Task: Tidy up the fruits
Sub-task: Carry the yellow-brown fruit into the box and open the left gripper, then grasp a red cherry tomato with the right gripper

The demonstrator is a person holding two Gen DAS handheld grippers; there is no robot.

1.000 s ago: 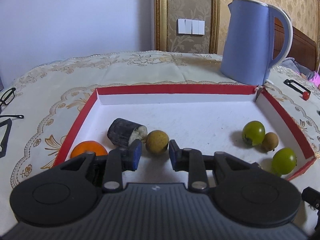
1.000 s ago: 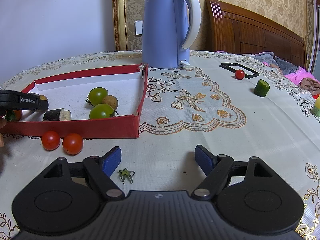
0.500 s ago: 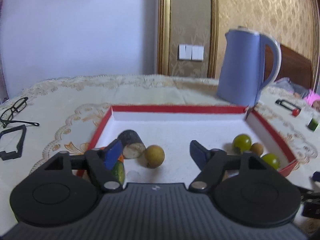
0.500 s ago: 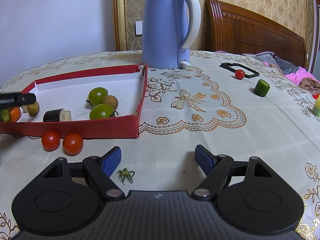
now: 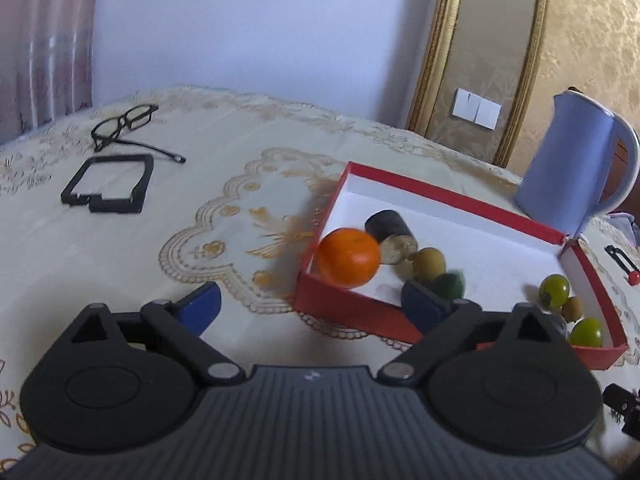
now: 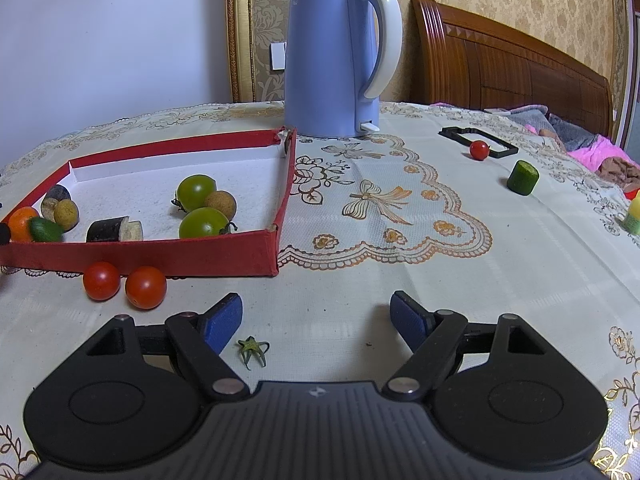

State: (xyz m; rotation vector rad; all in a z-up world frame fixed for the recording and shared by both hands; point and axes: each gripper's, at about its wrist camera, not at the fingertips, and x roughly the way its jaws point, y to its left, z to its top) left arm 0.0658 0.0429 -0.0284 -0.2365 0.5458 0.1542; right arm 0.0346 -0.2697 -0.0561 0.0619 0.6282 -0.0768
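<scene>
In the left wrist view, a small dark green fruit (image 5: 450,285) at centre right was motion-blurred and partly hidden behind a blue finger pad (image 5: 424,306). In the right wrist view, a yellow-green object (image 6: 634,216) was cut off by the right edge, and a black object (image 6: 4,234) by the left edge.

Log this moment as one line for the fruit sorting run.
left gripper: opening, nothing between jaws | right gripper: open, empty | red tray: holds orange | two red tomatoes: outside tray
</scene>
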